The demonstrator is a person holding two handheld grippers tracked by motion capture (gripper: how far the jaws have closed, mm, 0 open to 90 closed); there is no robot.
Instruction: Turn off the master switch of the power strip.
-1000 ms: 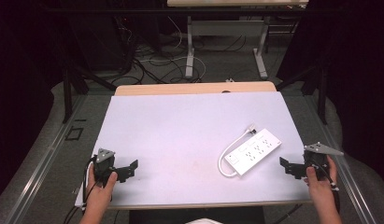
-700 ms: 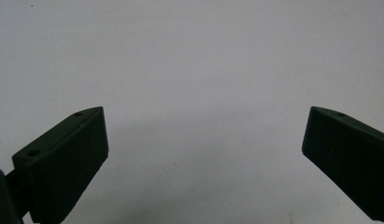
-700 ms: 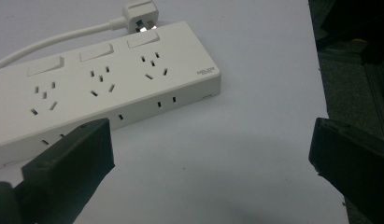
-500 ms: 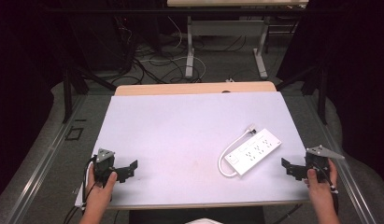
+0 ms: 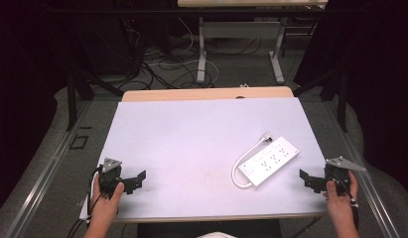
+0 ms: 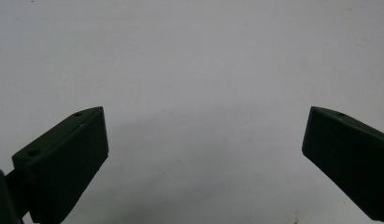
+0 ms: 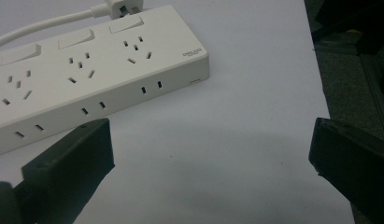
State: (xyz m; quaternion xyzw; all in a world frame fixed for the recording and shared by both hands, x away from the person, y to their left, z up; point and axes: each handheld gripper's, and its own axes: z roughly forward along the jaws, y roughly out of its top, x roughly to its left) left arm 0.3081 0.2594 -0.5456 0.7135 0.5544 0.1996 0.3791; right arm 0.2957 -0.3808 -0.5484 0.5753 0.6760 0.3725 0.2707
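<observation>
Little has moved since the earlier frames: the right gripper (image 5: 310, 180) has slid a touch nearer and inward along the table's right edge, while the left gripper (image 5: 134, 179) has stayed put near the front left corner; the power strip (image 5: 268, 161) lies where it lay.

Nearest, both hands sit at the table's (image 5: 191, 134) near edge, each gripper pointing inward across the white top, a ready stance rather than a working one. The left gripper's jaws stand wide with nothing between them, and its own view looks along them onto bare tabletop. The right gripper's (image 7: 210, 154) jaws are likewise wide and empty; in its own view the strip (image 7: 87, 79) lies just ahead and to the left, apart from the jaws, so this hand looks best placed to take it first.

Farther in, right of centre, the strip lies flat and slantwise, sockets up, which leaves its long sides free for a pinch; its cord (image 5: 239, 166) loops round the near end, and the plug (image 5: 266, 136) rests at the far end.

Beyond the table are desk legs and loose cables on the floor.
</observation>
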